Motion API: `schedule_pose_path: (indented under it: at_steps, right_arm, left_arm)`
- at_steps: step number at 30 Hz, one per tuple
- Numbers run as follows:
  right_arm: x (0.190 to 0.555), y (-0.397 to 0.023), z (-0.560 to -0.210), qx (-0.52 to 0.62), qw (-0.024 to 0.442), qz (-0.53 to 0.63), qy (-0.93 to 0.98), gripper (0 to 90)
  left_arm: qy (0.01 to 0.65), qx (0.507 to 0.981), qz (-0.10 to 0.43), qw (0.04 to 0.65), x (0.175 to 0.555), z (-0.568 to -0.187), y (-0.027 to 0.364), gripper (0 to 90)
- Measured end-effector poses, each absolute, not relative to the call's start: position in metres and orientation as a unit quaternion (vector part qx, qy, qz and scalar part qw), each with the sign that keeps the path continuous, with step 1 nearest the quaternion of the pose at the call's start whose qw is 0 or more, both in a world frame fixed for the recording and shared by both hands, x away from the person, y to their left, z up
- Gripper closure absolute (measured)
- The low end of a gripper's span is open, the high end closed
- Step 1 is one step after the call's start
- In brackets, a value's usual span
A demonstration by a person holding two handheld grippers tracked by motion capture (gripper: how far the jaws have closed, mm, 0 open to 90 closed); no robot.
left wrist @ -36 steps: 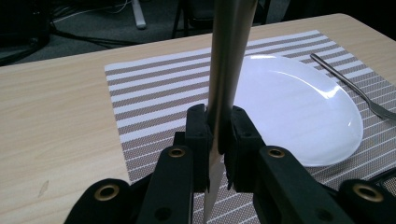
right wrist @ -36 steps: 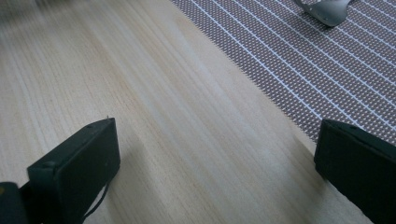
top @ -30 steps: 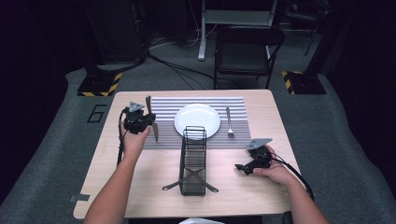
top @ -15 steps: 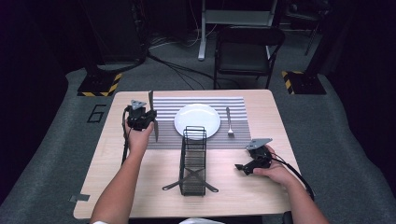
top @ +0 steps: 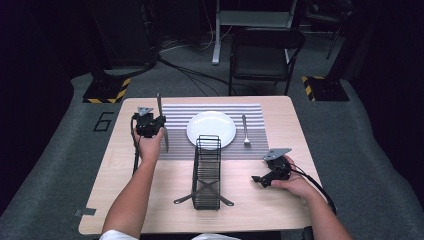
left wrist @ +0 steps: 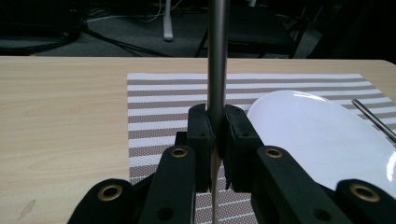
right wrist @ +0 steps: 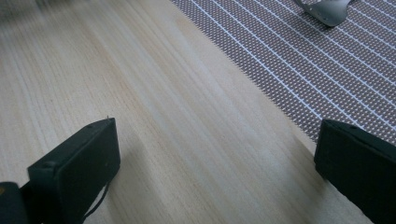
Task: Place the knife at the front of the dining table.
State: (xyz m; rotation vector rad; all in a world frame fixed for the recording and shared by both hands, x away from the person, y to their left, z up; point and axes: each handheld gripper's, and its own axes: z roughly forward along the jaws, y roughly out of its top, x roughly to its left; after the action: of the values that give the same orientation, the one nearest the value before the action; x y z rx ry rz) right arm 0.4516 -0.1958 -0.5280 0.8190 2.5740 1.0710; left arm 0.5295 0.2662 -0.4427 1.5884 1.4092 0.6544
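Here the left gripper (left wrist: 215,135) pinches a knife (left wrist: 216,56) upright between its closed fingers (left wrist: 200,135).

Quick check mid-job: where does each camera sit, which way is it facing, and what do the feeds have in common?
High view: above the near table edge, looking forward and down; both forearms, left claw gripping a knife.
Left gripper view: rides that claw, looking across the striped placemat; jaws clamp the knife.
Right gripper view: rides the right claw, close to the table; jaws apart.
Shared: placemat, white plate.
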Motion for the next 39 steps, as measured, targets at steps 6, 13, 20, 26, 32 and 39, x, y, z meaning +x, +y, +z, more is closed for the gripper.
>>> schedule_pose_path:
  at_steps: [6,13,20,26,32,39]
  right_arm:
    - [0.452,-0.196,-0.528,0.279,0.117,0.366,0.88,0.0]
    - [0.452,-0.196,-0.528,0.279,0.117,0.366,0.88,0.0]
    - [0.452,-0.196,-0.528,0.279,0.117,0.366,0.88,0.0]
    - [0.452,-0.196,-0.528,0.279,0.117,0.366,0.88,0.0]
    - [0.452,-0.196,-0.528,0.279,0.117,0.366,0.88,0.0]
    - [0.452,-0.196,-0.528,0.279,0.117,0.366,0.88,0.0]
  left_arm:
    - [0.576,0.63,0.281,0.439,0.531,-0.445,0.261,82.5]
    - [0.583,0.622,0.297,0.43,0.536,-0.449,0.256,82.6]
    - [0.593,0.624,0.296,0.414,0.545,-0.451,0.251,82.6]
    - [0.606,0.62,0.291,0.405,0.555,-0.459,0.249,82.7]
    - [0.628,0.611,0.274,0.397,0.563,-0.472,0.25,82.7]
    - [0.642,0.609,0.27,0.379,0.569,-0.481,0.251,82.8]
